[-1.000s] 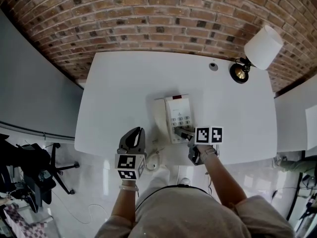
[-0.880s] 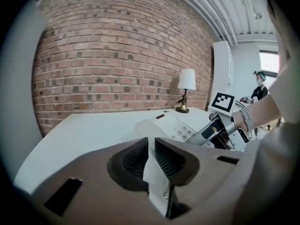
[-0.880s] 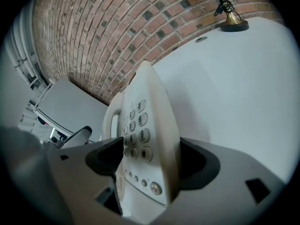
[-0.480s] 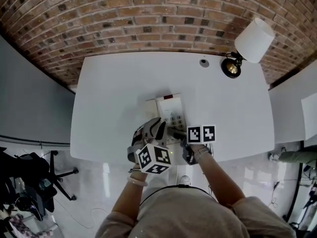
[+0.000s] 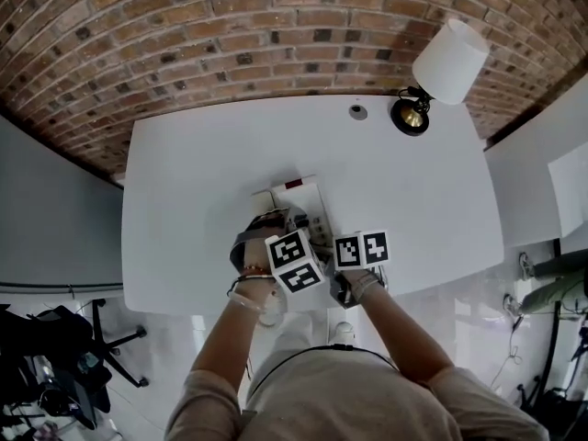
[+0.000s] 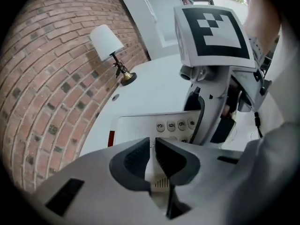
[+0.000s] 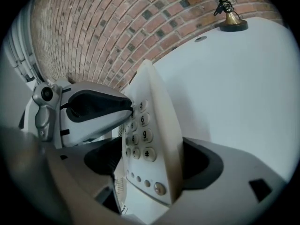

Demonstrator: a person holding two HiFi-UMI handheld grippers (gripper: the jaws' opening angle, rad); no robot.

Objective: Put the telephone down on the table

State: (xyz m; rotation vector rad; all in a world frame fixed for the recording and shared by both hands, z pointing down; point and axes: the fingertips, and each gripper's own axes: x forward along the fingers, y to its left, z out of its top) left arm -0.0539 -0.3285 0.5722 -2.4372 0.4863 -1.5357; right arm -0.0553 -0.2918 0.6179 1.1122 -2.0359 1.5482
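Loosens just-opening right gripper [image 7: 150,165] jaws around the telephone [image 7: 157,121] on the table [image 5: 184,182], with shut, empty left gripper [image 6: 152,156] at its keypad [image 6: 176,124].

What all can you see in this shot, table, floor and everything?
table: one, white, centre.
telephone: one, cream, near the table's front edge.
lamp: one, white shade, brass base, table's far right.
round cap: one, grey, on the table beside the lamp.
brick wall: one, red-brown, behind the table.
office chair: one, black, floor at lower left.
left gripper: one, grey, jaws together, tip at the keypad.
right gripper: one, grey, jaws just opening, telephone between them.
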